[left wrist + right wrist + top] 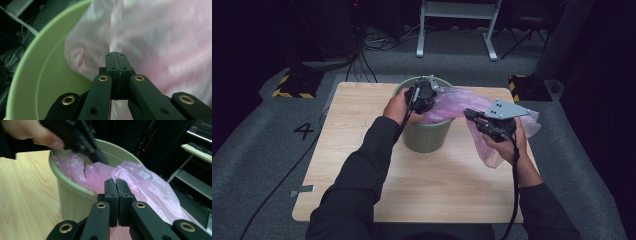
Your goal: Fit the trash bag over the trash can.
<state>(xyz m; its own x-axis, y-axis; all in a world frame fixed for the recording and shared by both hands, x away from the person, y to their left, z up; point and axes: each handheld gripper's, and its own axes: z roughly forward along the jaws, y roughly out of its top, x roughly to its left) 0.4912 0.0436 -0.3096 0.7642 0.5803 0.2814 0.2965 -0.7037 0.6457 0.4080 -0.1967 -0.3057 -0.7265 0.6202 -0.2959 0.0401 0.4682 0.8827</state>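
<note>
Thin, limp, slippery pink bag [462,107] at frame centre — both the left gripper [115,61] and right gripper [116,188] clamp its film; best pinched at the hem beside the green bin [424,137] rim.

I see a translucent pink plastic bag [472,102] draped in and over a pale sage-green bin [426,135], on a light wood-grain table [422,185], with 2 black grippers, left [421,96] and right [473,116], black sleeves [362,175], grey carpet [257,145] and yellow-and-black striped blocks [292,85].

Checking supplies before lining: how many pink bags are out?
1: the pink bag drapes from inside the green bin over its right rim onto the table. Others may be hidden inside.
</note>
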